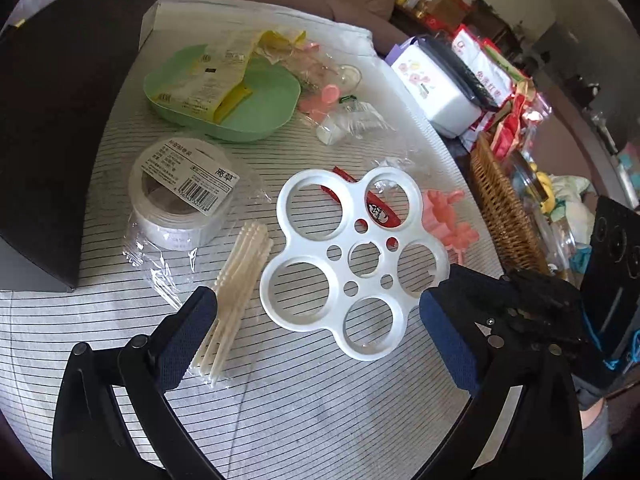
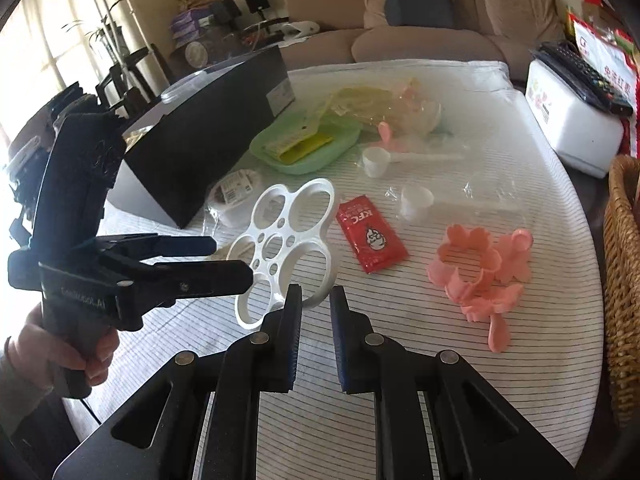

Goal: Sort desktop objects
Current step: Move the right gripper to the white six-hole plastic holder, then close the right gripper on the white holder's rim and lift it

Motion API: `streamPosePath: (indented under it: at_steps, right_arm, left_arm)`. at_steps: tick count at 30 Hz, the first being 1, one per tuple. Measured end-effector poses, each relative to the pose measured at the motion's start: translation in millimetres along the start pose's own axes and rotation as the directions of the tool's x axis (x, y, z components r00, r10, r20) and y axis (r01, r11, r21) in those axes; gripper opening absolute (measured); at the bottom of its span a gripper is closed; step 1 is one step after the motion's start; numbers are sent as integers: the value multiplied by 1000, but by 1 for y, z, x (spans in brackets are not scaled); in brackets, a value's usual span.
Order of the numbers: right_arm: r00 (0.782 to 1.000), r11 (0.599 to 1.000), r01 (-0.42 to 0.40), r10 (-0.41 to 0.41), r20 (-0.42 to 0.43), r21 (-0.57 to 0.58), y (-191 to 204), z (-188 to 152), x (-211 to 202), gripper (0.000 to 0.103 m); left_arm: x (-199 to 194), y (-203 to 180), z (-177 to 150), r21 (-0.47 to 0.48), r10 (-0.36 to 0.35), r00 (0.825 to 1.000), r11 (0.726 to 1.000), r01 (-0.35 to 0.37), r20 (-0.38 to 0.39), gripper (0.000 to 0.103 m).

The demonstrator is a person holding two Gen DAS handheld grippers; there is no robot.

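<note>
The white plastic flower-shaped ring holder with five large holes [image 1: 354, 264] was tilted, raised off the cloth, between the left fingers [image 1: 188, 334], edge near the right fingers [image 2: 294, 320].

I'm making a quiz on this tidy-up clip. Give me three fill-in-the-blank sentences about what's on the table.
The white ring holder partly covers a ketchup packet coloured ____.
The yellow packets lie in a tray coloured ____.
The tape roll lies ____ the black box and the holder.

Missing: red; green; between
</note>
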State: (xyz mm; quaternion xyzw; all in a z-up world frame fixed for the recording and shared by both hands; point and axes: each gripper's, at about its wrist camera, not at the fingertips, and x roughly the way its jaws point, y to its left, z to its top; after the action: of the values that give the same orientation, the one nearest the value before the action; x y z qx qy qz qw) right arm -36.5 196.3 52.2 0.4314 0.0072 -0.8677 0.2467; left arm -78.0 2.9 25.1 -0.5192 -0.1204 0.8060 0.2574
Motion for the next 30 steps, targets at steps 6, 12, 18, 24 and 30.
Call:
streamPosePath:
  at_steps: [6, 12, 18, 24, 30]
  right_arm:
    - [1000, 994, 26, -26, 2, -105, 2, -6, 3, 14]
    - [999, 995, 20, -15, 50, -96, -9, -9, -12, 14]
    - [990, 1000, 4, 0, 143, -26, -17, 3, -42, 14]
    - [958, 997, -39, 57, 281, -70, 12, 59, -72, 14]
    - [947, 969, -68, 138, 291, -238, 74, 160, -52, 14]
  left_arm:
    - [0, -5, 1, 16, -57, 998, 998, 57, -29, 72]
    - [-6, -19, -2, 61, -90, 996, 994, 91, -14, 71]
    - [-41, -40, 7, 108, -149, 987, 984, 142, 57, 71]
    - [-93, -28, 40, 70, -207, 970, 977, 200, 125, 71]
    - [-160, 10, 107, 72, -197, 960, 980, 186, 199, 71]
